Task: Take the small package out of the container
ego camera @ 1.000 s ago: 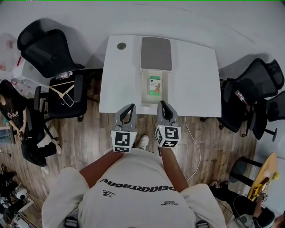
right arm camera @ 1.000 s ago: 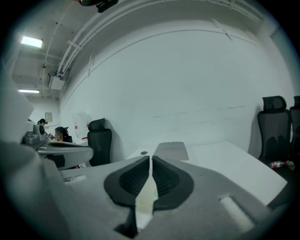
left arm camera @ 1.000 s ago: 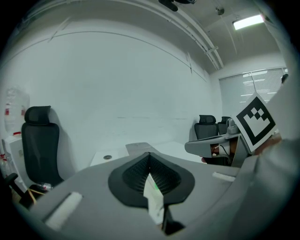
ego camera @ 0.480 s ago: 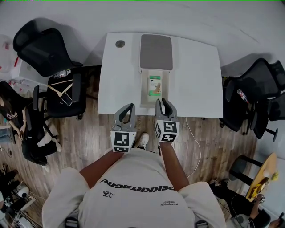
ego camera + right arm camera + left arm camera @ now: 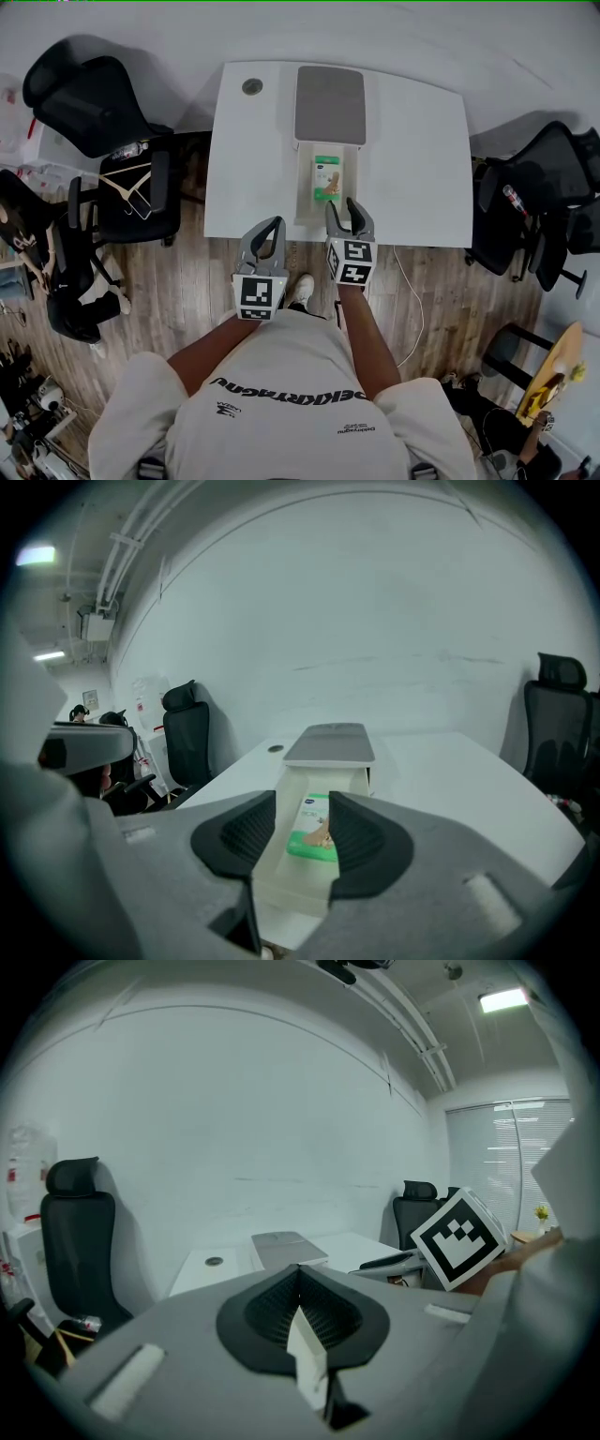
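As its jaws open, the right gripper (image 5: 344, 212) lines up just short of the near end of the container (image 5: 305, 195), apparently readying to reach in. Its pads stand about half-spread, with nothing between them, and touch nothing. The small package (image 5: 327, 178), green and white, lies flat inside the container, beyond the gripper. A grey lid (image 5: 329, 105) covers the container's far end. Left of the container's near end, off the white table (image 5: 412, 159), the left gripper (image 5: 271, 228) hangs empty with its jaws pressed together, seemingly kept in reserve.
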The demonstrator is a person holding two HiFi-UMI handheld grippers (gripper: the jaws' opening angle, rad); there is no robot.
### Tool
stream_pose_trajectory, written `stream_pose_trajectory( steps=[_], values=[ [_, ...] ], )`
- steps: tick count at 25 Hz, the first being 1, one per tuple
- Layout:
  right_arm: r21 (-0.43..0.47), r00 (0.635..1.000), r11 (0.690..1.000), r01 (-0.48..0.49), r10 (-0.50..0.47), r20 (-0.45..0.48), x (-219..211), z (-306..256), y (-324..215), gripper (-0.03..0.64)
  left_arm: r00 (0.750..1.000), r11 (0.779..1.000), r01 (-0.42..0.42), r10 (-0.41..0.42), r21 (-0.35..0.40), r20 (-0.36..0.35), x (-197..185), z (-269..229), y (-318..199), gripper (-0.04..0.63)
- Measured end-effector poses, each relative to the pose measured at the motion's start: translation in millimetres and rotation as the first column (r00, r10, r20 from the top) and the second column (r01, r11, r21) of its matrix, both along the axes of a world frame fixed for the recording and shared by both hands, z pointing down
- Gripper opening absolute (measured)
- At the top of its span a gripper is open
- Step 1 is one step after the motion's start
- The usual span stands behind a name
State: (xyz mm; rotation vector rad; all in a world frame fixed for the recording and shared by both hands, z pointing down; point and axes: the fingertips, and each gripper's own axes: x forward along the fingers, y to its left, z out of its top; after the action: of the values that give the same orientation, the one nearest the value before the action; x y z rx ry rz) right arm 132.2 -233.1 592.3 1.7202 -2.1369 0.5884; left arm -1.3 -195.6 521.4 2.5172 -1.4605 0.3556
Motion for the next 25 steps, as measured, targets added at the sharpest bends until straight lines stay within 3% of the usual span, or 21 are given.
stream_pose_trajectory(
  steps=[25],
  values=[
    [-0.19,1.0,0.982,0.006,-0.01,-0.018,-8.3,59.7,-33.3,0.283,1.0,0.999,0.028,-0.027,-0.041,0.004,-4.0,14.7,-4.5,-0.002]
  ],
)
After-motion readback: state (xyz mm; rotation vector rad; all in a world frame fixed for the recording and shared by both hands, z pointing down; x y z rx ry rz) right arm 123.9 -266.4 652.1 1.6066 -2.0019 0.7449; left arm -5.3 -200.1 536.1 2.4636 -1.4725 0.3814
